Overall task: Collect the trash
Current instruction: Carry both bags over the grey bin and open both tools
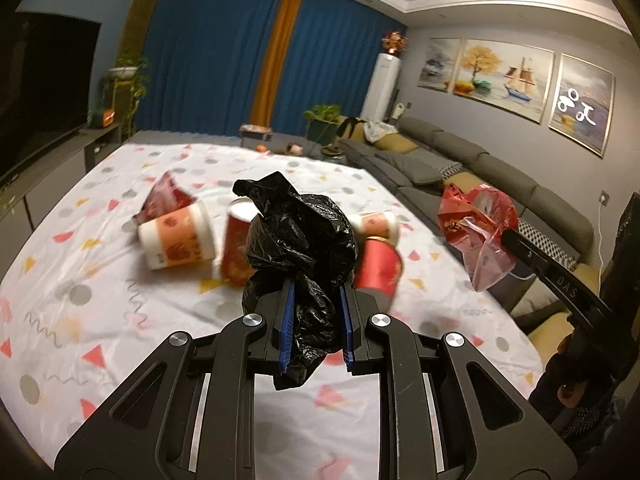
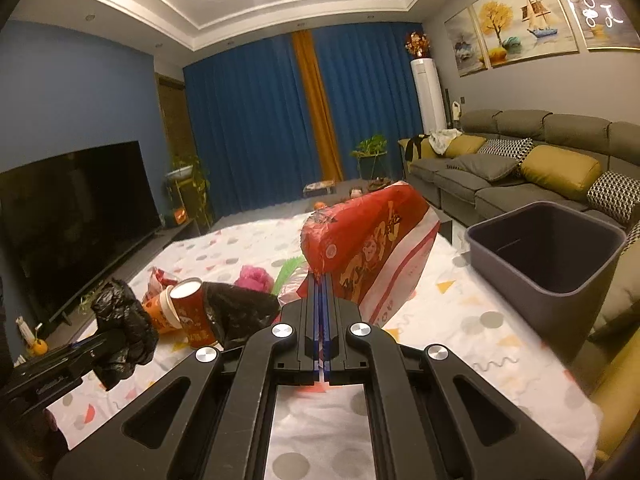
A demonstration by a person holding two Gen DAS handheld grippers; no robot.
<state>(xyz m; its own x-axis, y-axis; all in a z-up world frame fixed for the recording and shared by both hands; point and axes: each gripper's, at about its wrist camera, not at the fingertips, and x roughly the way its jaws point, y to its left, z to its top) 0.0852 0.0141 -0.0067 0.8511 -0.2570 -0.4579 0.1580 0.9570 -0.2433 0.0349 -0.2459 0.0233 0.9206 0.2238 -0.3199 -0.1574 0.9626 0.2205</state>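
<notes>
Living room setup, patterned sheet [image 2: 460, 312] over the table, paper cups [image 1: 178, 236] still littered mid-frame. Left gripper [image 1: 316, 320] is clamped narrow on a crumpled black bag [image 1: 300, 236]; right gripper [image 2: 322, 292] is pinched tight on a red plastic bag [image 2: 368, 240]. Looks like the carrying step. Next, I'd guess both go to the grey bin [image 2: 548, 248] at right.

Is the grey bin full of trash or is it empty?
Empty, as far as shows. The right wrist view looks into the grey bin and sees only its bare dark inside walls; the bottom is hidden.
</notes>
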